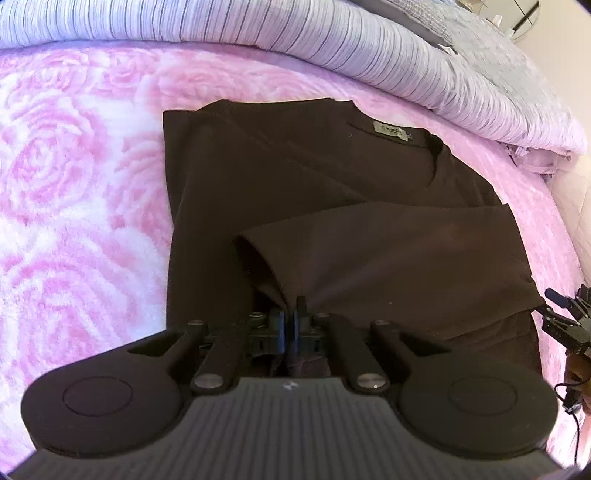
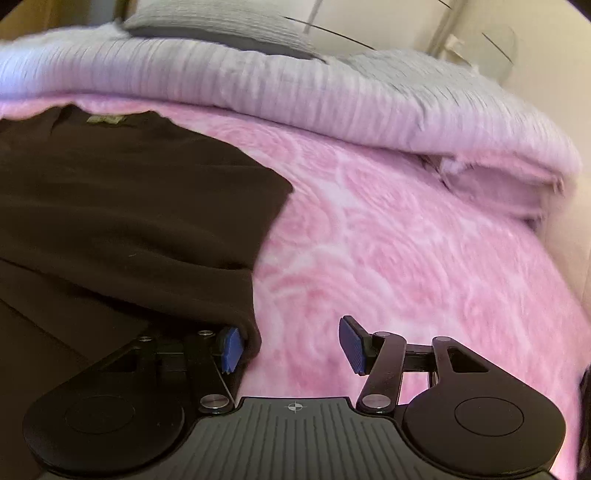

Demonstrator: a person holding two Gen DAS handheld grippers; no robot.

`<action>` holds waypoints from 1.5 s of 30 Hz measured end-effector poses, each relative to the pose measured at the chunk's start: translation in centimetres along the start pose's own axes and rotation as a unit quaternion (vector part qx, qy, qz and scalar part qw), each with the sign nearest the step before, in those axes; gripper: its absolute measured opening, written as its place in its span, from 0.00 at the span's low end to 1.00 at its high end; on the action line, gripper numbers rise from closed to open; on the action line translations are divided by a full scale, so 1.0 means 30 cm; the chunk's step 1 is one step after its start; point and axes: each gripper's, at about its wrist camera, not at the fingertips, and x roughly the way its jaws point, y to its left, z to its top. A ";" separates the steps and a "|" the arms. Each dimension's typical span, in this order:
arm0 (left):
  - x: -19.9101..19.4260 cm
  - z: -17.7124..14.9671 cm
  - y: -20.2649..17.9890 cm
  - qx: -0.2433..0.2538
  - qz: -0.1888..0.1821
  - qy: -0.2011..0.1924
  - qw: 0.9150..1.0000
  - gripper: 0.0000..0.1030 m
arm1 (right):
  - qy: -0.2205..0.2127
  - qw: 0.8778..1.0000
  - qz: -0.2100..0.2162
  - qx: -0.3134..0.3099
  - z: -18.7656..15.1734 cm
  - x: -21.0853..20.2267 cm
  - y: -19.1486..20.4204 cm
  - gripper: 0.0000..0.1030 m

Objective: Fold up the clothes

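A dark brown shirt [image 1: 295,177] lies on the pink rose-patterned blanket [image 1: 74,184], neck label [image 1: 390,132] at the far side. One sleeve or side part is folded across its body. My left gripper [image 1: 290,317] is shut on a bunched fold of the shirt at its near part. In the right wrist view the shirt [image 2: 129,206] fills the left side. My right gripper [image 2: 291,345] stands open at the shirt's near right edge: its left blue pad [image 2: 231,347] sits against the cloth and the right pad [image 2: 352,343] is over bare blanket. The right gripper [image 1: 565,317] also shows at the left wrist view's right edge.
A pale striped duvet [image 1: 332,40] is bunched along the far side of the bed, with a grey pillow [image 2: 221,26] behind it. The bed's edge drops off at the right [image 2: 569,229]. Bare pink blanket [image 2: 406,240] lies right of the shirt.
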 end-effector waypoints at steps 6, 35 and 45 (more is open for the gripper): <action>-0.064 0.003 -0.011 0.032 0.014 -0.003 0.999 0.09 | 0.033 0.997 0.043 0.057 0.026 -0.123 -0.002 0.52; 0.049 -0.120 -0.213 0.218 0.022 -0.030 0.975 0.15 | 0.017 0.975 0.172 0.139 0.283 0.163 -0.071 0.04; -0.011 -0.142 -0.166 0.193 0.063 -0.015 0.979 0.16 | 0.063 0.976 0.163 0.130 0.059 -0.005 -0.025 0.07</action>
